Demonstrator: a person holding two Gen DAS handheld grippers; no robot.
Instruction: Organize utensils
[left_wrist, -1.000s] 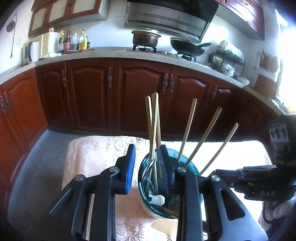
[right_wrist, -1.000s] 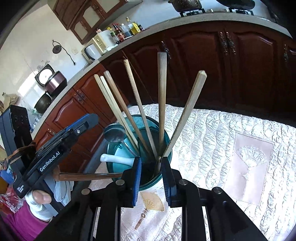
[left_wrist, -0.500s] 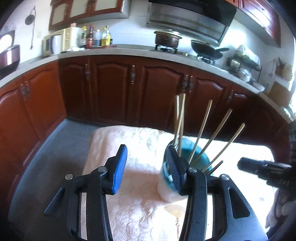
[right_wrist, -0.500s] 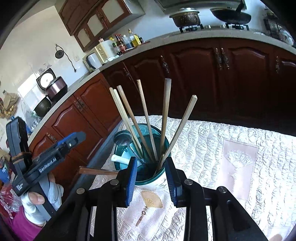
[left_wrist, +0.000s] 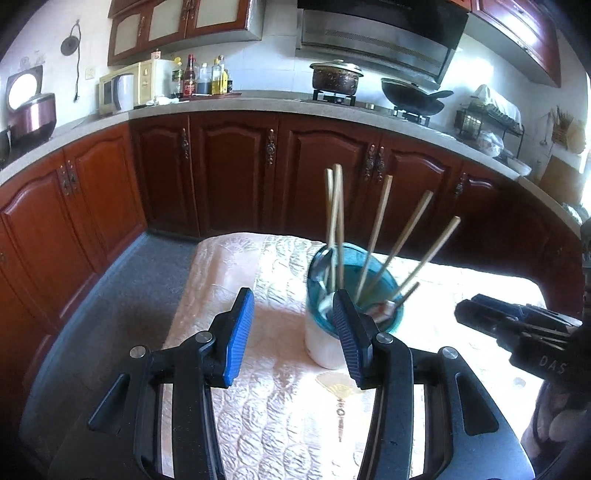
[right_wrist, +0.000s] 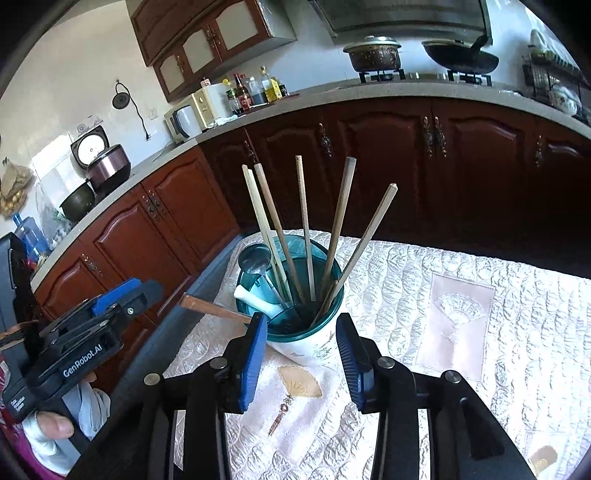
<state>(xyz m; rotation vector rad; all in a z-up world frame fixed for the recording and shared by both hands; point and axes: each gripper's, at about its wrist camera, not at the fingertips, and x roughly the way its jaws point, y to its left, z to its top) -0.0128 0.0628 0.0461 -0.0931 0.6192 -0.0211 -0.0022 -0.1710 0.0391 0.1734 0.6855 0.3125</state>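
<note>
My fingers are apart on both sides and hold nothing: the left gripper (left_wrist: 293, 336) stands wide, with bare cloth between its blue pads, and the right gripper (right_wrist: 301, 354) is opening its jaws, the base of the cup showing in the gap but untouched by either pad. The teal-rimmed cup (right_wrist: 295, 325) stands upright on the quilted tablecloth (right_wrist: 461, 295), straight ahead of my right fingers and just beyond them; from my left it sits off to the right, behind the right-hand finger. The chopsticks (right_wrist: 304, 225) fan upward out of it, long axes steep, beside a metal spoon (right_wrist: 254, 258) and a white handle (right_wrist: 255, 299). My right hand looks nearer and better lined up for any next reach
</note>
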